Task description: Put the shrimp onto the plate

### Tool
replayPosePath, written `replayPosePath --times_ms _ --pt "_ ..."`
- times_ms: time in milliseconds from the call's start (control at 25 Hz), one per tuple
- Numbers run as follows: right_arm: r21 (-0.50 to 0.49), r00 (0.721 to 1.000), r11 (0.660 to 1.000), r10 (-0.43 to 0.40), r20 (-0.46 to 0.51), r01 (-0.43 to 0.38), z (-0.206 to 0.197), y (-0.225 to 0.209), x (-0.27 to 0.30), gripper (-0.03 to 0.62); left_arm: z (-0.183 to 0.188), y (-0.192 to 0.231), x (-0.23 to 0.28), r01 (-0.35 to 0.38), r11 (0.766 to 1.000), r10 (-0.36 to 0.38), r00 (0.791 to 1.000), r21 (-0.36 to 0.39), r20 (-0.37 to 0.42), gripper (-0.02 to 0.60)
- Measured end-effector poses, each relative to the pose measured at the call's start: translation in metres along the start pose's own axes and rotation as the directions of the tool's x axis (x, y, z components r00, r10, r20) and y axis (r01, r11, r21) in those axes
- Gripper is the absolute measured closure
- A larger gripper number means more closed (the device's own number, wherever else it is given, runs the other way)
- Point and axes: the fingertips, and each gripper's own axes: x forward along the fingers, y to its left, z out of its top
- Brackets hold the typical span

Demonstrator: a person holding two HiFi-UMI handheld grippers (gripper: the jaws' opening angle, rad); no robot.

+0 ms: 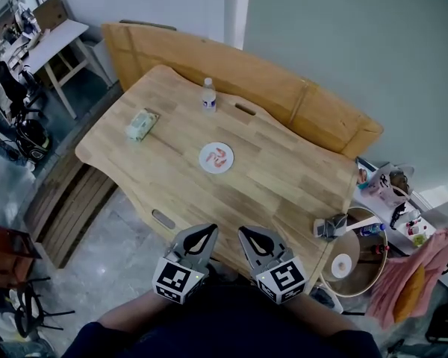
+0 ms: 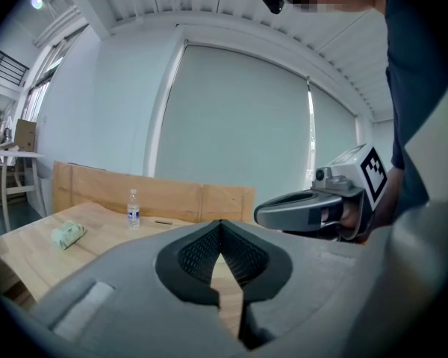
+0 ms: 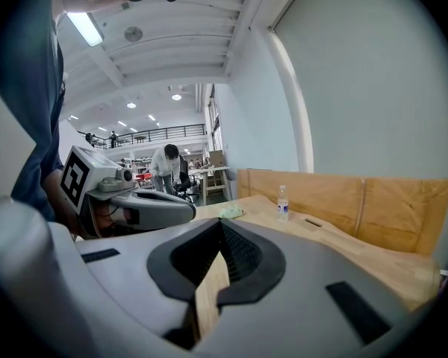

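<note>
A small white plate (image 1: 206, 157) lies near the middle of the wooden table (image 1: 284, 185), with pink-red shrimp (image 1: 220, 157) on it. Both grippers hover side by side off the table's near edge, well short of the plate. My left gripper (image 1: 209, 230) is shut, its jaw tips meeting with nothing between them. My right gripper (image 1: 246, 233) is shut and empty too. In the left gripper view the left gripper (image 2: 221, 223) points over the table, with the right gripper (image 2: 313, 211) beside it. The right gripper view shows the right gripper (image 3: 221, 223) and its neighbour (image 3: 134, 203). Neither gripper view shows the plate.
A water bottle (image 1: 208, 95) stands at the table's far side and a green wipes pack (image 1: 141, 124) lies far left. A small grey object (image 1: 330, 227) sits at the right edge. Wooden boards (image 1: 313, 107) lean behind the table. A round side stand (image 1: 358, 259) with clutter is at the right.
</note>
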Motion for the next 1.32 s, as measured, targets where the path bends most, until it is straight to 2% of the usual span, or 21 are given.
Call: replayPosePath --times_ms 520,1320 --pt "-0.016 1.0 1.0 0.018 -0.016 -0.019 0.0 0.008 0.005 0.585 0.01 -0.007 -0.001 0.031 0.999 -0.031 0.999 0.007 0.023 0.577" --pt "-0.02 1.0 1.0 -0.011 -0.022 0.011 0.003 0.0 0.003 0.585 0.017 -0.014 0.007 0.069 0.998 -0.069 0.997 -0.002 0.028 0.575"
